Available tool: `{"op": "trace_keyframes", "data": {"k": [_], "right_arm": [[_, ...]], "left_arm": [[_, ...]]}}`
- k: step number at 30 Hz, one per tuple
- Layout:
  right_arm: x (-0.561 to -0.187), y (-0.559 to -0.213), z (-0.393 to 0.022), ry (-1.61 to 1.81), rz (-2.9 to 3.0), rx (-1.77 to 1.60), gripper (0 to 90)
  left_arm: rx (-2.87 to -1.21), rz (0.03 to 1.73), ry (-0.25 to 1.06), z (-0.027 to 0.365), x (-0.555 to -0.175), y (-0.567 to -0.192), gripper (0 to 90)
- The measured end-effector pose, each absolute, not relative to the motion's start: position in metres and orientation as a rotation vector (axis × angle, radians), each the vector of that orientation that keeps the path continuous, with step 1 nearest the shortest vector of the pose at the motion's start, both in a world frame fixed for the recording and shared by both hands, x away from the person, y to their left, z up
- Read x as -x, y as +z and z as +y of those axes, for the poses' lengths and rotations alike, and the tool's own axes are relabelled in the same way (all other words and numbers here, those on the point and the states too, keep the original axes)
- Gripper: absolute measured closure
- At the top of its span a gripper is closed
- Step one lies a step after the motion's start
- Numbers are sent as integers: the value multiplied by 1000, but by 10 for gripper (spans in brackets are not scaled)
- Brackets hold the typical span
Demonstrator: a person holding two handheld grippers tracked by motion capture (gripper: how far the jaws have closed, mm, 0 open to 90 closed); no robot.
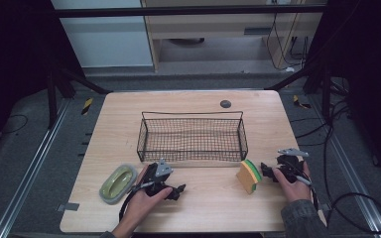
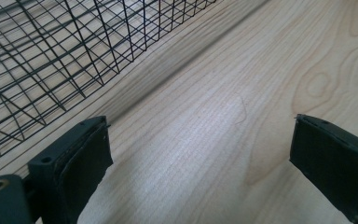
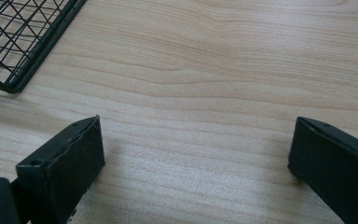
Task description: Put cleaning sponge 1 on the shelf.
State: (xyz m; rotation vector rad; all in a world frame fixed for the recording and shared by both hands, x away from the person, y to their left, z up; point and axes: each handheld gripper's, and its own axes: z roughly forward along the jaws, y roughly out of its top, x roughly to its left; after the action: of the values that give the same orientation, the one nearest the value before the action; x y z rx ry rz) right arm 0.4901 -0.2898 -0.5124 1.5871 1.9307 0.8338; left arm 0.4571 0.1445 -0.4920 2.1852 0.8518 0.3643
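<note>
Two forearms come in from the bottom of the high view. The left hand (image 1: 141,196) holds the left gripper (image 1: 178,191) low over the table, and its jaws point to the right. The right hand (image 1: 291,182) holds the right gripper (image 1: 265,168) at the other side, and its jaws point to the left. So the two grippers face each other, well apart. A grey sleeve covers the right wrist. In the left gripper view the two black jaws stand wide apart with nothing between them. In the right gripper view the jaws also stand wide apart, with nothing held.
</note>
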Motion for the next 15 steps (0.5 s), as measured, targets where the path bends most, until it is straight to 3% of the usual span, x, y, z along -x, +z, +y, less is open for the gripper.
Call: {"op": "trace_keyframes", "data": {"k": [3, 10, 15], "right_arm": [[-490, -512, -290, 835, 1930, -1587, 33], [-490, -512, -290, 836, 1931, -1587, 31], [-494, -513, -289, 827, 1927, -1600, 5]], "left_arm": [[-2190, 877, 379, 151, -454, -484, 53], [-2029, 867, 433, 174, -445, -452, 60], [-2062, 928, 472, 200, -449, -438, 86]]}}
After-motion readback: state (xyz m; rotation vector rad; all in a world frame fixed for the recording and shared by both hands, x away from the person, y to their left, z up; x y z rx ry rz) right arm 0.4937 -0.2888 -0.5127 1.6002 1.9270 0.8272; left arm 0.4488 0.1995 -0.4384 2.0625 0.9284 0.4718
